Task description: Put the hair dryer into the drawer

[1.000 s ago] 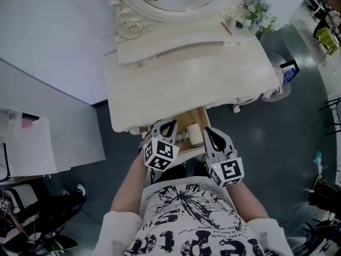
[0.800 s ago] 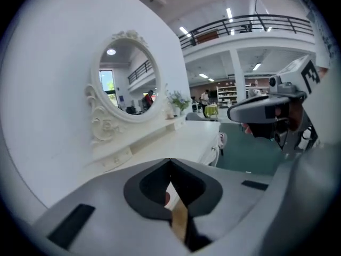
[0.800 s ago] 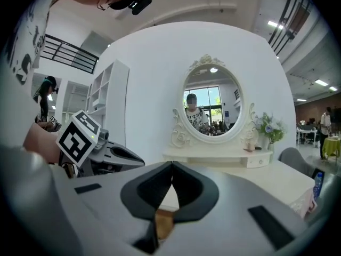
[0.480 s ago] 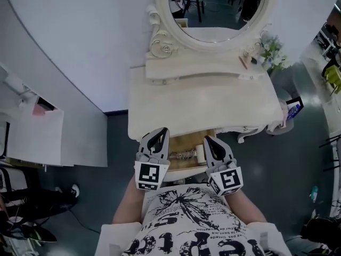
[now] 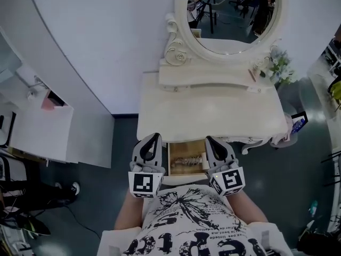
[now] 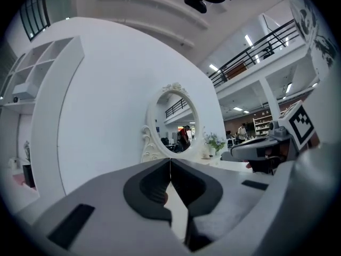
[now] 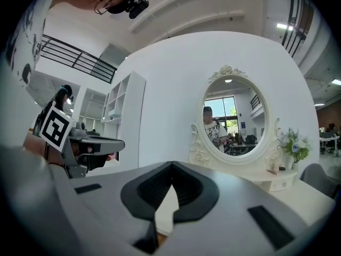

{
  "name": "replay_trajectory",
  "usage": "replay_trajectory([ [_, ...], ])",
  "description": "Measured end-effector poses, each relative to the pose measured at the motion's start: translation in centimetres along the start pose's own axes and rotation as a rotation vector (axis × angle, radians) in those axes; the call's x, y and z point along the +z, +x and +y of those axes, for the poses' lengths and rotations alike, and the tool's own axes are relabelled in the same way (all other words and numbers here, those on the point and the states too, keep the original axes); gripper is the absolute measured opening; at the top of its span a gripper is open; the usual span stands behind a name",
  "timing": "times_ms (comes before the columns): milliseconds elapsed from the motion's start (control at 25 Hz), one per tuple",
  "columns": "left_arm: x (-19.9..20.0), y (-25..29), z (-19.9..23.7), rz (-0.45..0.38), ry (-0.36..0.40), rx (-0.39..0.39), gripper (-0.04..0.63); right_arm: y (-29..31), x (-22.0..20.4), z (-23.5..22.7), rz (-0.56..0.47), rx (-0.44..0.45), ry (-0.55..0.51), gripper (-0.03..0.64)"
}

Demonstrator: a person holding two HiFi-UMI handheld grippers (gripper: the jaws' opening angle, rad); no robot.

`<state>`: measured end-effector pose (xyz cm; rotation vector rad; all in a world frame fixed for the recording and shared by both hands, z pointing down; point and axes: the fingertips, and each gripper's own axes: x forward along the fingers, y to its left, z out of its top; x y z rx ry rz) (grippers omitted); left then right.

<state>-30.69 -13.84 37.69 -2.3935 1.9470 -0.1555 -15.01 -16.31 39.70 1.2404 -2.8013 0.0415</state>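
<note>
The counter (image 5: 208, 116) carried the drawer (image 5: 186, 179) open under its front edge, presumably so the hair dryer could go in. The left gripper (image 5: 152, 138) and right gripper (image 5: 213, 141) were held level either side of it, fingers (image 6: 154, 185) clenched on nothing. A pale thing (image 5: 186, 160) lying in the drawer was perhaps that hair dryer, too small to tell.

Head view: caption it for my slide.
Both shut, the left gripper and right gripper flank the open drawer of the vanity, below its mirror.

L gripper (image 5: 153, 138) & R gripper (image 5: 212, 140) lifted off drawer (image 5: 185, 178), now flanking it
</note>
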Motion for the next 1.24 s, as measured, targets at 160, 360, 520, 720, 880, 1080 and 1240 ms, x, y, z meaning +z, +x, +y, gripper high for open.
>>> replay_trajectory([
  [160,-0.3,-0.3,0.5,0.012,-0.002,0.023,0.021,0.3,0.1,0.4,0.003,0.015,-0.025,0.017],
  [360,-0.4,-0.4,0.8,0.026,-0.008,0.036,0.021,0.4,0.0,0.7,0.015,0.017,-0.035,0.017],
  [520,-0.9,-0.3,0.6,0.046,-0.021,0.024,0.021,0.2,0.1,0.5,0.016,0.008,-0.011,0.017],
  [720,-1.5,-0.2,0.1,0.069,-0.035,-0.002,0.020,0.0,-0.2,0.3,0.023,-0.004,-0.014,0.017],
  [880,-1.6,-0.1,-0.4,0.071,-0.028,-0.021,0.021,-0.1,-0.6,0.3,0.026,-0.011,-0.024,0.017],
  [1080,-1.9,0.2,-0.6,0.076,-0.020,-0.035,0.021,0.0,-0.7,0.2,0.030,-0.017,-0.019,0.017],
  [1240,-1.7,0.5,-0.5,0.075,-0.016,-0.039,0.021,0.3,-0.7,0.1,0.032,-0.020,-0.018,0.017],
])
